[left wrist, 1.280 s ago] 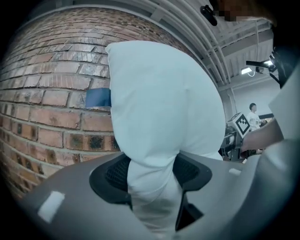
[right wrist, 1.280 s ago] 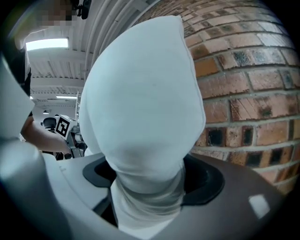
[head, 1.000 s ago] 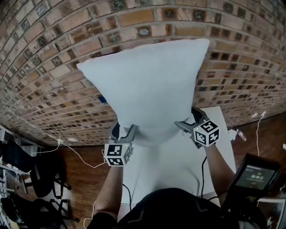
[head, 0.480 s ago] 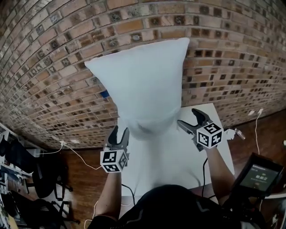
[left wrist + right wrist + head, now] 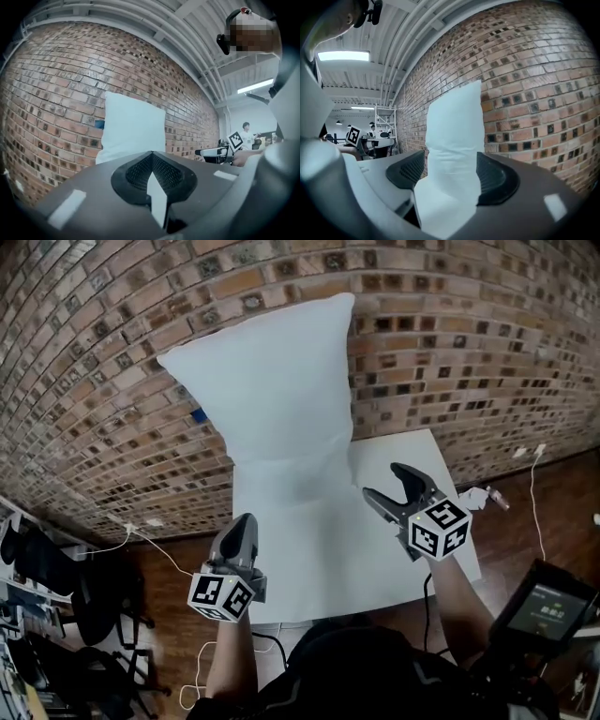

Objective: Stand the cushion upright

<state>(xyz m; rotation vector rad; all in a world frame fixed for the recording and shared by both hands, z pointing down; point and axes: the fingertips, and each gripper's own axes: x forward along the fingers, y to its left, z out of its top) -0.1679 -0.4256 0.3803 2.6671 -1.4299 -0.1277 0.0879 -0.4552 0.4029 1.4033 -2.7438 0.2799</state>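
Pale-blue cushion (image 5: 272,399), red-brown brick wall (image 5: 103,381)

The cushion (image 5: 267,395) is soft, matt pale cloth, the wall (image 5: 84,399) rough brick, the desk (image 5: 319,563) smooth, matt white.

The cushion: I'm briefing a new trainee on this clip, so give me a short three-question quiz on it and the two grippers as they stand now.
1. True or false: the cushion lies flat.
2. Which gripper has its jaws together? A) left gripper B) right gripper C) both
3. What stands directly behind the cushion?

Key
1. False: it stands upright on the white table.
2. A. The right gripper's jaws have just been closing a little but stand apart, gripping nothing and clear of the cushion.
3. The brick wall.
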